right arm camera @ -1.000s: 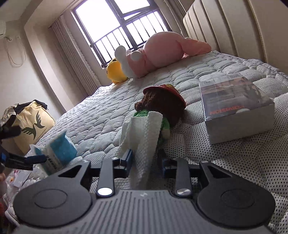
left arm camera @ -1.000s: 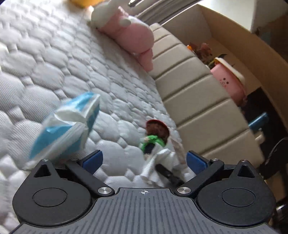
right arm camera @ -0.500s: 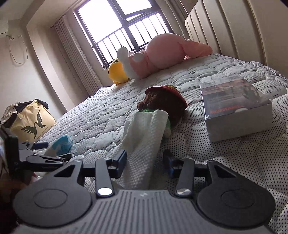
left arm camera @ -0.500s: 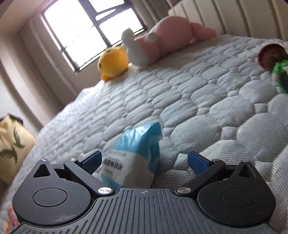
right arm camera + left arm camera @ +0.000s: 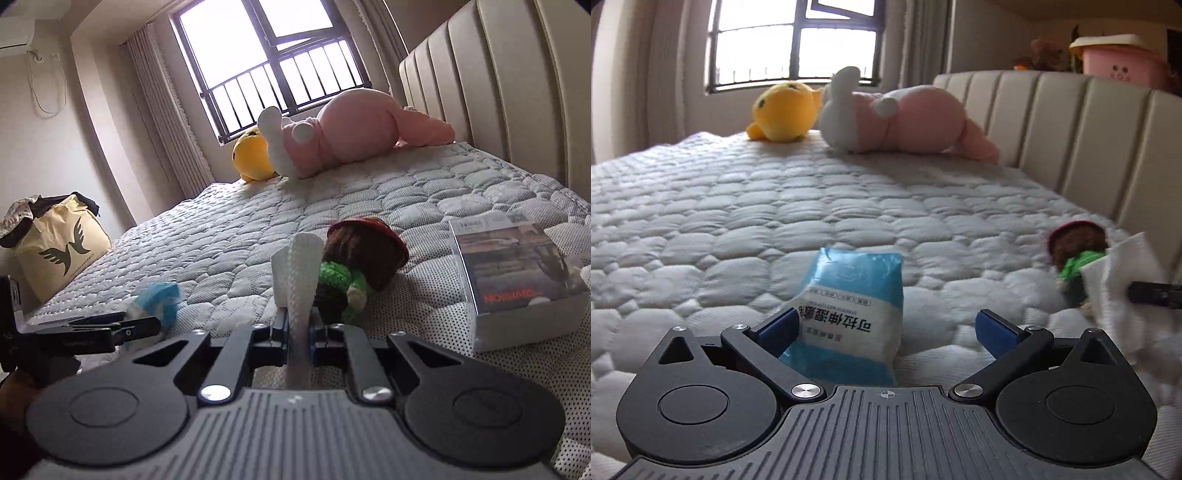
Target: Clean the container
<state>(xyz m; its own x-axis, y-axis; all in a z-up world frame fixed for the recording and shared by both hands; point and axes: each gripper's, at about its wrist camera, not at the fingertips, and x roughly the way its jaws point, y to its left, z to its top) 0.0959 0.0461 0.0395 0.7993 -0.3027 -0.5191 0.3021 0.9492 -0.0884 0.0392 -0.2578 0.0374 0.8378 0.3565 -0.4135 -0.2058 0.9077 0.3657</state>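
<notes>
Right gripper (image 5: 298,330) clenches a white paper towel (image 5: 297,273) beside the crocheted doll (image 5: 356,266); left gripper (image 5: 886,326), jaws spread, straddles a blue wipes pack (image 5: 849,310) left of that doll.

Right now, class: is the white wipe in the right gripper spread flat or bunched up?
Bunched. The right gripper pinches the white wipe into a narrow upright fold.

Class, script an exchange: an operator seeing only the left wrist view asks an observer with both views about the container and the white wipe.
Operator: My open left hand-held gripper straddles the blue wipe pack. Where is the container?
Observer: A clear box lies on the bed, right of the knitted doll.
Operator: Is the right hand-held gripper gripping the white wipe?
Observer: Yes, its jaws are shut on it.
</notes>
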